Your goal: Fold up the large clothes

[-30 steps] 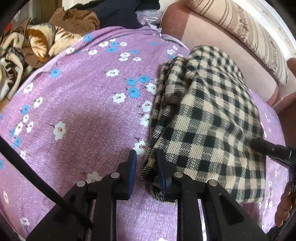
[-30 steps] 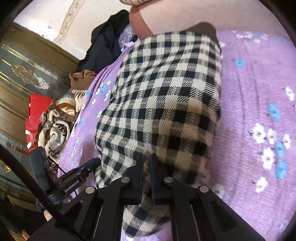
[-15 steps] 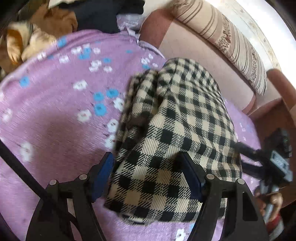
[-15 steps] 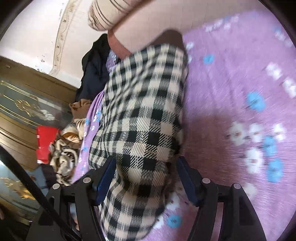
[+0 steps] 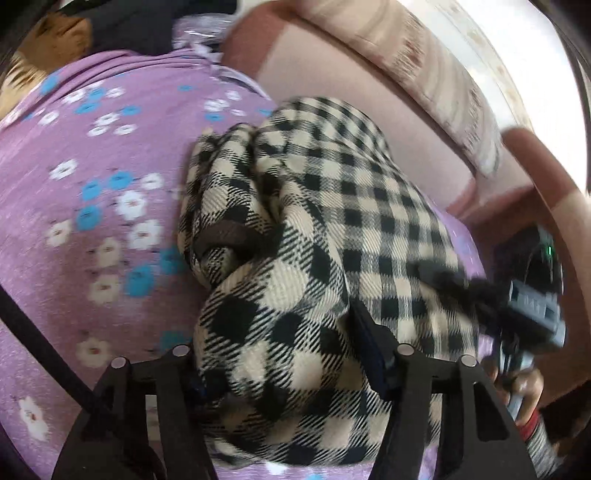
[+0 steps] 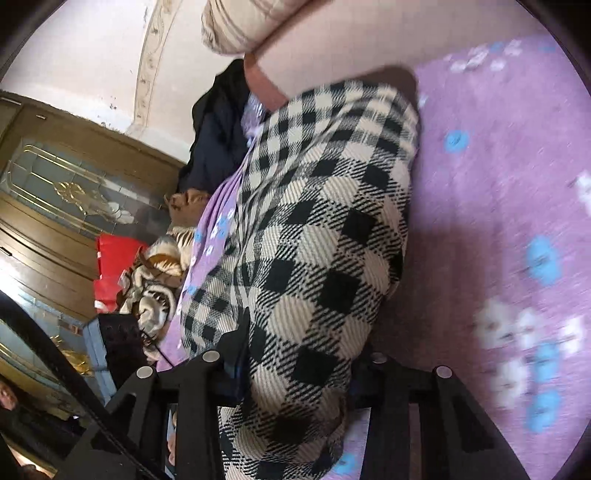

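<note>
A folded black-and-cream checked garment (image 5: 332, 229) lies on a purple flowered bedsheet (image 5: 92, 192). My left gripper (image 5: 280, 354) stands wide open, its two jaws on either side of the garment's near end, which bulges up between them. The garment also fills the right wrist view (image 6: 325, 229). My right gripper (image 6: 299, 358) is wide open too, its jaws astride the other end of the fold. The right gripper and the hand holding it show at the right edge of the left wrist view (image 5: 528, 306).
A pink padded headboard (image 5: 351, 85) with a striped pillow (image 5: 436, 74) runs behind the garment. A pile of dark and brown clothes (image 5: 110, 29) lies at the bed's far end. A wooden glazed door (image 6: 66, 206) and a red bag (image 6: 114, 266) stand beside the bed.
Both grippers have opened wide from shut or nearly shut and moved forward over the garment's ends. The fabric now bulges between the jaws.
</note>
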A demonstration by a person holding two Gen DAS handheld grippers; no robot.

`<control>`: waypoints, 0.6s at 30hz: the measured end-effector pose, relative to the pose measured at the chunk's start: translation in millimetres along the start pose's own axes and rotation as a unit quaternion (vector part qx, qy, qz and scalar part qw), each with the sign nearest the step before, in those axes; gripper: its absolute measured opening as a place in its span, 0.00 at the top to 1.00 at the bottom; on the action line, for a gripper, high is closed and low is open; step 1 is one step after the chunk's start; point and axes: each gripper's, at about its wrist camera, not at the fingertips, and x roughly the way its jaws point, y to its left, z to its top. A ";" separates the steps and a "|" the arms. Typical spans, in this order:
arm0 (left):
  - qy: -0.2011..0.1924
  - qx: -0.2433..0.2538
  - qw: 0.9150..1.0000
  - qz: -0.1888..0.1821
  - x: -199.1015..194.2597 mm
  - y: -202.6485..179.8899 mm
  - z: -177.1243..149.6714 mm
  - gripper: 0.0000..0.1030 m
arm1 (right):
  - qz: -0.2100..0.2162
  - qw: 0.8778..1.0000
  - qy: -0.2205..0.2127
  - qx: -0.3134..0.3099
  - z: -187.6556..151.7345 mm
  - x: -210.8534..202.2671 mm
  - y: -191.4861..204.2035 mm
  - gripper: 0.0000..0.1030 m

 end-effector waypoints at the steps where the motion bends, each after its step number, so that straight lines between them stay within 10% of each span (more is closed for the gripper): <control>1: 0.006 0.005 1.000 0.006 2.8 -3.2 0.6 0.42 | -0.011 1.000 0.003 -0.004 1.2 -0.7 -2.9 0.58; 6: 0.025 0.000 0.999 0.025 1.7 -1.4 0.5 0.44 | -0.032 0.999 0.013 0.016 -8.3 14.0 -16.6 0.43; 16: 0.018 0.027 0.998 0.062 -34.5 0.0 -3.2 0.69 | -0.101 0.991 -0.077 -0.032 -20.0 -71.9 16.0 0.43; 18: 0.026 0.029 0.996 0.074 -33.9 0.8 -8.0 0.70 | -0.087 0.992 -0.071 -0.049 -23.1 -73.2 31.8 0.55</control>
